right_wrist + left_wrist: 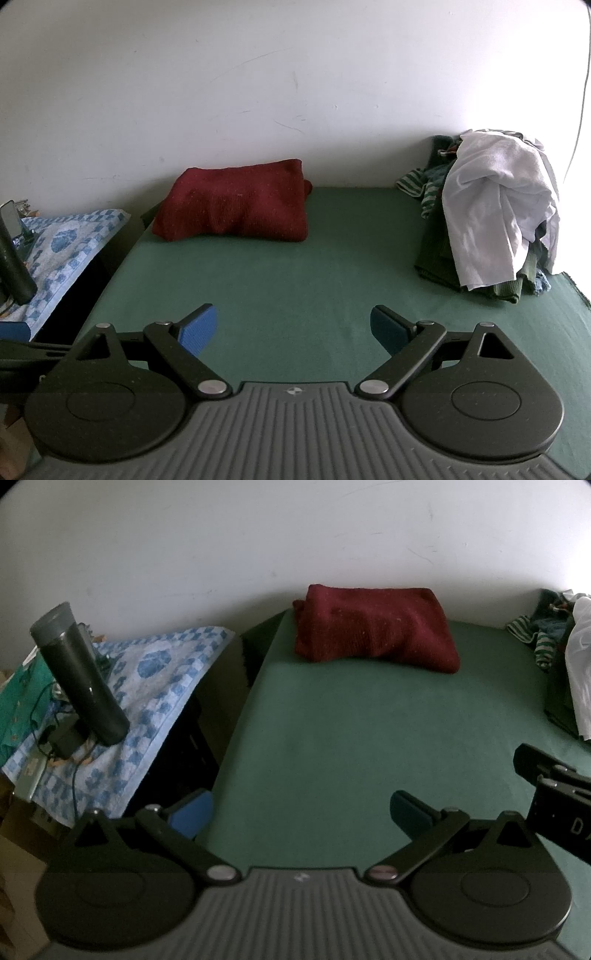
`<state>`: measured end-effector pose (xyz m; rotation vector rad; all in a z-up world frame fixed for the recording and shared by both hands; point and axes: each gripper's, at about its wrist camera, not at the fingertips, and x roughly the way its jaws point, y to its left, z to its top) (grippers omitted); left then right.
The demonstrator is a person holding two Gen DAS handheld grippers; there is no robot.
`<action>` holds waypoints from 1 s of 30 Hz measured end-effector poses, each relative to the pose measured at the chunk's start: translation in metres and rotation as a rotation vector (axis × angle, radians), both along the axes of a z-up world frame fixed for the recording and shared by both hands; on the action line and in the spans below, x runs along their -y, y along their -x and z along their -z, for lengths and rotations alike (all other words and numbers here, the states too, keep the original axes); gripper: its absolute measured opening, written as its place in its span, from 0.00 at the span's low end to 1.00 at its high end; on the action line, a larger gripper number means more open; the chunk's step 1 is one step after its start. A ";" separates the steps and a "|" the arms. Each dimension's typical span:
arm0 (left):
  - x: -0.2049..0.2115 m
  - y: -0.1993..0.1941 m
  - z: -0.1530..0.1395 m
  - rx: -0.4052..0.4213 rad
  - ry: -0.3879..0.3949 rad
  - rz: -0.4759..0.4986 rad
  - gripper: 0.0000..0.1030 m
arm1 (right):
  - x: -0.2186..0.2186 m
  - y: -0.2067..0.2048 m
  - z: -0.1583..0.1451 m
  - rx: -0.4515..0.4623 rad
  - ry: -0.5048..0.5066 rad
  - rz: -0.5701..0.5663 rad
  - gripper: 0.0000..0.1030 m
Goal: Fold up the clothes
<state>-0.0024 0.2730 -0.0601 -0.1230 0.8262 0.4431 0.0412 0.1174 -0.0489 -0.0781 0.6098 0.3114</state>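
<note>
Green table cover (295,280) bare mid-surface; white wall (258,74) behind.

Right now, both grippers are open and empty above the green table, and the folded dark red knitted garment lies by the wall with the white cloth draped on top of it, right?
Not quite. The white cloth drapes over the pile of unfolded clothes at the right, apart from the folded dark red knitted garment, as the right wrist view shows. The rest holds: left gripper and right gripper open, empty.
</note>
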 end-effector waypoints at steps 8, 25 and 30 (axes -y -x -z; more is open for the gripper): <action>0.000 0.001 0.000 0.001 0.001 0.003 0.99 | 0.000 0.000 0.000 -0.007 -0.002 0.005 0.90; 0.005 -0.002 0.001 -0.002 -0.020 0.025 0.99 | 0.001 0.000 0.000 -0.004 -0.008 0.010 0.90; 0.007 -0.001 0.000 0.008 -0.038 0.032 0.99 | 0.002 -0.001 0.000 -0.009 -0.010 0.011 0.90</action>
